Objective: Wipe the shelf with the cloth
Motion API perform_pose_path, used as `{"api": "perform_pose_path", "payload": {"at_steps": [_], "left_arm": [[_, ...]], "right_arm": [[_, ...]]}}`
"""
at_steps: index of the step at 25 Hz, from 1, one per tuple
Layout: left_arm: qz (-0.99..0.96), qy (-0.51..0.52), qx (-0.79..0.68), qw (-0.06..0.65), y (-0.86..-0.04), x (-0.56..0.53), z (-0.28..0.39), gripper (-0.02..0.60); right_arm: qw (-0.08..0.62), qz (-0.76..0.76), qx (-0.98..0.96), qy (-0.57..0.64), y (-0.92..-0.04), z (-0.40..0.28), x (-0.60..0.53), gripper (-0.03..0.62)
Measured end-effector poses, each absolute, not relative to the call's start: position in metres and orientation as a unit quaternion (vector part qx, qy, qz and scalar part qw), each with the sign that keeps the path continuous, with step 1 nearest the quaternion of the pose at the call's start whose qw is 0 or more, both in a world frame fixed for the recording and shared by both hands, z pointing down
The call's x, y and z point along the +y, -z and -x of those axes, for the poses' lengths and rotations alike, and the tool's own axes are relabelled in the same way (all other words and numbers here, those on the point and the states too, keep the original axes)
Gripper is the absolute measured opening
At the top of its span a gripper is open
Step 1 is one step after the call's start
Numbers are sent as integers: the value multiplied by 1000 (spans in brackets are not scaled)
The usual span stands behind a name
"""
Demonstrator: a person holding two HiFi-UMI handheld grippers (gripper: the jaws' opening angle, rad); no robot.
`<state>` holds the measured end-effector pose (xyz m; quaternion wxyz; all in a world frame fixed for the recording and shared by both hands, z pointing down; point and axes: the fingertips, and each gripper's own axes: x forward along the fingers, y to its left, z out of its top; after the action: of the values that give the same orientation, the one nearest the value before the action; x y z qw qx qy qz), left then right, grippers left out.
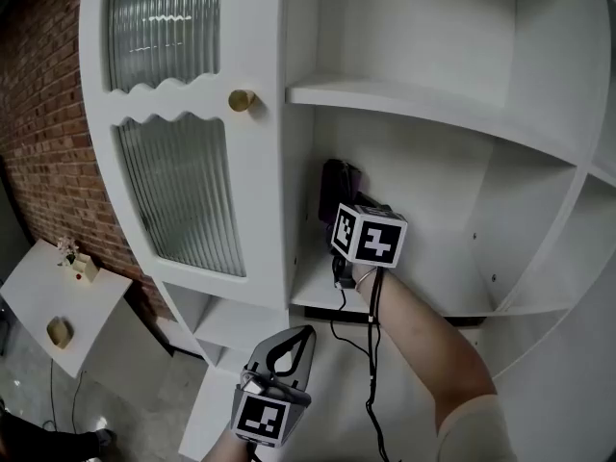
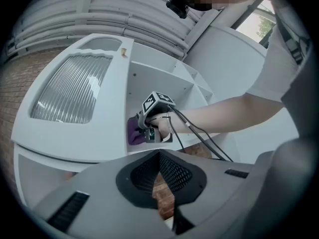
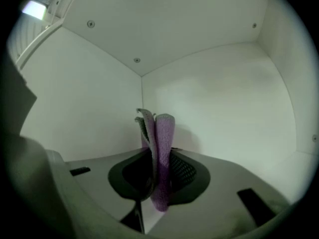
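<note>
A purple cloth [image 1: 338, 183] stands folded upright between the jaws of my right gripper [image 1: 341, 212], which is shut on it. The gripper reaches into the white cabinet's middle compartment, near its left back corner, just above the shelf board [image 1: 313, 299]. In the right gripper view the cloth [image 3: 160, 153] rises from the jaws toward the corner of the white walls. My left gripper [image 1: 300, 335] hangs low in front of the cabinet, jaws shut on nothing. From the left gripper view, the right gripper [image 2: 148, 132] and the cloth [image 2: 133, 133] sit inside the compartment.
A ribbed glass door [image 1: 183, 195] with a brass knob [image 1: 242, 100] stands just left of the compartment. Another shelf [image 1: 404, 99] lies above, more compartments to the right. Black cables [image 1: 372, 373] trail from the right gripper. A brick wall [image 1: 43, 142] and a small white table [image 1: 38, 292] are at the left.
</note>
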<state>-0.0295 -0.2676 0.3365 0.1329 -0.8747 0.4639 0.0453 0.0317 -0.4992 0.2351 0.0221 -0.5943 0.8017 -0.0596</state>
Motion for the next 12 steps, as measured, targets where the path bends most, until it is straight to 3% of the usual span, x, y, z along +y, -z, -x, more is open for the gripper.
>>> {"api": "perform_pose_path", "payload": {"at_steps": [12], "left_arm": [[877,-43,462,127,-339,-273,44,14]], "right_arm": [[-5,610,788,84,-252,-34,-535,82]]}}
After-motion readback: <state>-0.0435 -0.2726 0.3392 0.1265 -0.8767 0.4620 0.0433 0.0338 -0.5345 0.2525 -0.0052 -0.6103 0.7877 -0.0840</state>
